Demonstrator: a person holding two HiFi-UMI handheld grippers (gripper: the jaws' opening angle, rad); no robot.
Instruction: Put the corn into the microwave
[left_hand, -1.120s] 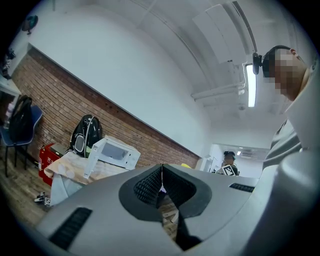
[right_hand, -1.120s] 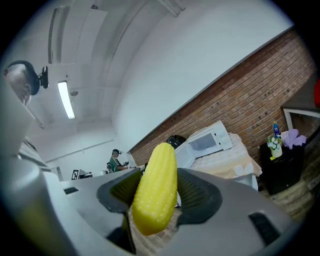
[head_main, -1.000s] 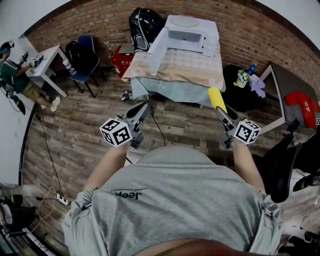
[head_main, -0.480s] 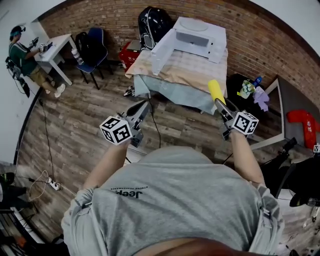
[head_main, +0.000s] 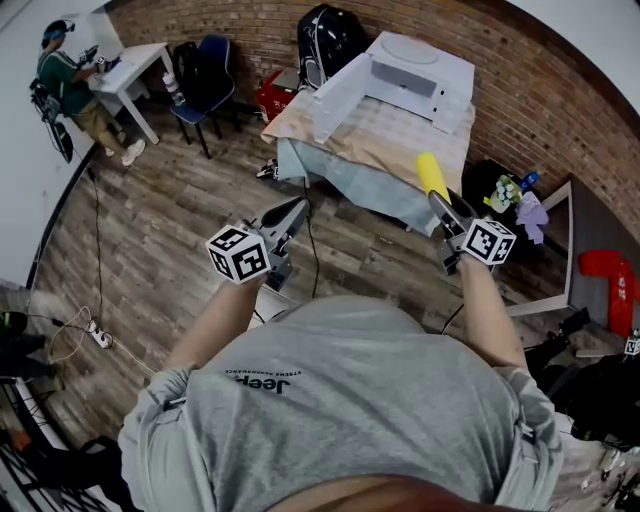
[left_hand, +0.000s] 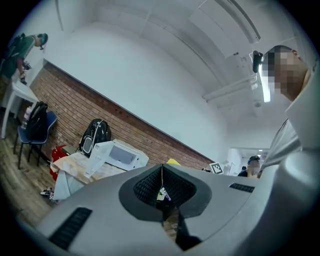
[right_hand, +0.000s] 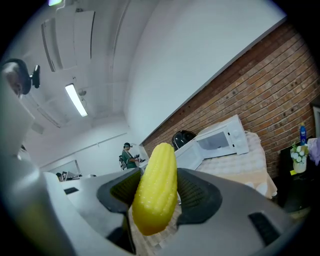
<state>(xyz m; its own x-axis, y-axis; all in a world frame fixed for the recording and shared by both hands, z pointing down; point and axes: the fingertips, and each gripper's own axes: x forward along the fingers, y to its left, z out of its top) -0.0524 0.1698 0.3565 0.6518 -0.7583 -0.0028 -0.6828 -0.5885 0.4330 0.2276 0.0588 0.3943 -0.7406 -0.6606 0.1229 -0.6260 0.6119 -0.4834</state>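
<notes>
A yellow corn cob (head_main: 432, 177) sticks out of my right gripper (head_main: 440, 203), whose jaws are shut on it. In the right gripper view the corn (right_hand: 155, 187) stands between the two dark pads. The white microwave (head_main: 415, 75) sits on a cloth-covered table (head_main: 350, 170) ahead, with its door (head_main: 340, 95) swung open to the left. It also shows in the right gripper view as the microwave (right_hand: 215, 142) and in the left gripper view as the microwave (left_hand: 117, 155). My left gripper (head_main: 295, 208) is shut and empty, level with the right one and short of the table.
A person stands at a white desk (head_main: 135, 65) far left, beside a blue chair (head_main: 205, 85). A black backpack (head_main: 330, 40) and a red box (head_main: 278, 98) sit left of the table. A cable and power strip (head_main: 97, 338) lie on the wooden floor. A dark table (head_main: 590, 240) stands at right.
Both grippers have moved forward toward the table with the microwave. The corn stays held in the right gripper, and the left stays shut.
</notes>
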